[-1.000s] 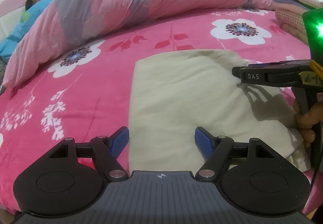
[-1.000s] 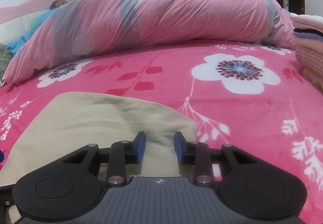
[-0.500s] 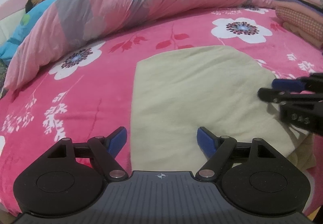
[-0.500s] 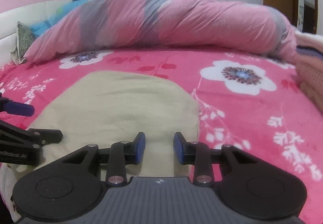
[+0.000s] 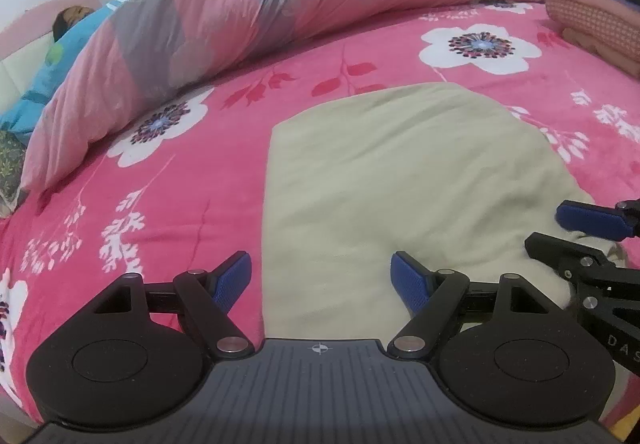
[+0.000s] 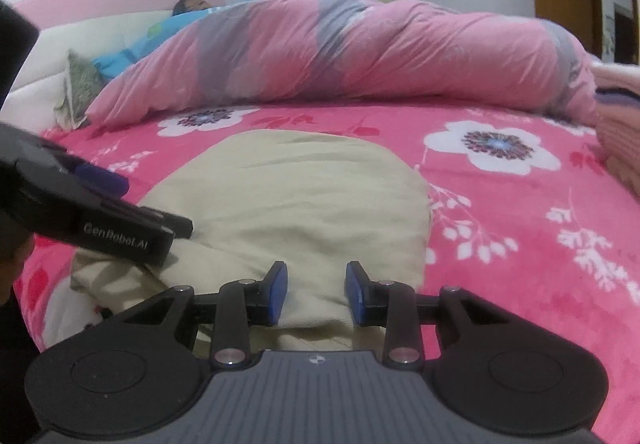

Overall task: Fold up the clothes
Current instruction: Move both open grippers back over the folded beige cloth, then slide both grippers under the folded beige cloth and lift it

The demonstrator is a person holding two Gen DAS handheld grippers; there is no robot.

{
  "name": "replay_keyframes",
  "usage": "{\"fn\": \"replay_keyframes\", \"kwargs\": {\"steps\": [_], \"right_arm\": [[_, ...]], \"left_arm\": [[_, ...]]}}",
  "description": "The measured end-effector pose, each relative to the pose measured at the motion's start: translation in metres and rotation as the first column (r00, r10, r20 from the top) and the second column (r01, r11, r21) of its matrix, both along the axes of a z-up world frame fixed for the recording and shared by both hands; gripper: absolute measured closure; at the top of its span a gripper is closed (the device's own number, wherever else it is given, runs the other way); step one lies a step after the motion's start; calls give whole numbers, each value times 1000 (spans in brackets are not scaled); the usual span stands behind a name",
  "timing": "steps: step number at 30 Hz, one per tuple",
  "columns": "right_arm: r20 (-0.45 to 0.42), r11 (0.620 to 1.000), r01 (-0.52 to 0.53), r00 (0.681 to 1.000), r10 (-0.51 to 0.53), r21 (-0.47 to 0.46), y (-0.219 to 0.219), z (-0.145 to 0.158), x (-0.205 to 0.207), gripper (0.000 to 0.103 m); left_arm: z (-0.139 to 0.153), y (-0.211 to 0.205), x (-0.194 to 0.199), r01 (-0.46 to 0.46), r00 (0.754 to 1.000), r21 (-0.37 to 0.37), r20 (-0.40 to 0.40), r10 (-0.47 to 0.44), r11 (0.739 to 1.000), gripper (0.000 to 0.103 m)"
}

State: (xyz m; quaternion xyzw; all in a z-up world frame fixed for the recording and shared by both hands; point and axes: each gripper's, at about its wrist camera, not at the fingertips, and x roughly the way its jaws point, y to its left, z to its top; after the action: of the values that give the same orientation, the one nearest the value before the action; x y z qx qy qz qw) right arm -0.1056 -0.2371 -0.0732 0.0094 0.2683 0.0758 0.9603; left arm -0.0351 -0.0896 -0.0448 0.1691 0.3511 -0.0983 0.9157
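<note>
**Both grippers poised at the near edge of the beige garment**

The left gripper [image 5: 321, 276] is hanging with its jaws spread wide, its blue pads [image 5: 232, 278] holding nothing; the left pad is sitting over the pink blanket and the right one over the cloth, so the garment's left edge is running between them. The right gripper [image 6: 316, 294] is standing with its jaws parted to a narrower gap, and a raised hump of the cloth is lying between the pads [image 6: 277, 294]; whether the pads are touching it cannot be told, and they are not closed on it.

The beige garment [image 5: 400, 180] is lying folded into a rough rectangle on the near middle of the bed, its far corners rounded off and its near right corner bunching in loose layers where the right gripper is coming in from the side.

Under it, the pink flowered blanket [image 5: 160, 184] is covering the whole bed. Further back, a rolled pink and grey quilt [image 5: 300, 4] is stretching across the bed. At the far right edge, a stack of folded clothes [image 5: 592, 12] is sitting well apart from the garment. A person [image 6: 188, 4] is lying at the head of the bed behind the quilt.
</note>
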Motion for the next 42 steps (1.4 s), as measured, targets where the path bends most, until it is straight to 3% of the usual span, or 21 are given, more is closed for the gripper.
{"fn": "replay_keyframes", "kwargs": {"steps": [10, 15, 17, 23, 25, 28, 31, 34, 36, 37, 42], "right_arm": [[28, 998, 26, 999, -27, 50, -4, -7, -7, 68], [37, 998, 36, 999, -38, 60, -4, -9, -9, 68], [36, 997, 38, 999, -40, 60, -4, -9, -9, 68], [12, 996, 50, 999, -51, 71, -4, -3, -7, 66], [-13, 995, 43, 999, -42, 89, -8, 2, -5, 62], [-42, 987, 2, 999, 5, 161, -25, 20, 0, 48], [-37, 960, 21, 999, -12, 278, -54, 34, 0, 35], [-124, 848, 87, 992, -25, 523, -96, 28, 10, 27], [-201, 755, 141, 980, -12, 640, -116, 16, 17, 26], [-237, 730, 169, 971, -10, 662, -120, 10, 19, 26], [-362, 752, 237, 932, 2, 615, -120, -13, 30, 26]], "left_arm": [[1, 0, 1, -15, 1000, -11, -14, 15, 1000, 24], [6, 18, 0, -35, 999, -149, -22, 32, 988, 21], [10, 27, -2, -37, 999, -196, -3, 37, 980, 10], [20, 56, -9, -17, 999, -330, 27, 28, 944, 2], [17, 64, -4, -15, 1000, -372, -3, 16, 928, 1], [10, 73, 8, -8, 998, -424, -58, -19, 906, 0], [2, 81, 20, -3, 992, -474, -111, -56, 880, 0], [-5, 90, 31, -2, 982, -523, -161, -96, 852, 0], [-10, 96, 39, -4, 973, -555, -193, -124, 832, 2], [-13, 99, 43, -5, 968, -570, -209, -139, 821, 2], [-30, 105, 60, 10, 923, -651, -286, -258, 759, 2]]}}
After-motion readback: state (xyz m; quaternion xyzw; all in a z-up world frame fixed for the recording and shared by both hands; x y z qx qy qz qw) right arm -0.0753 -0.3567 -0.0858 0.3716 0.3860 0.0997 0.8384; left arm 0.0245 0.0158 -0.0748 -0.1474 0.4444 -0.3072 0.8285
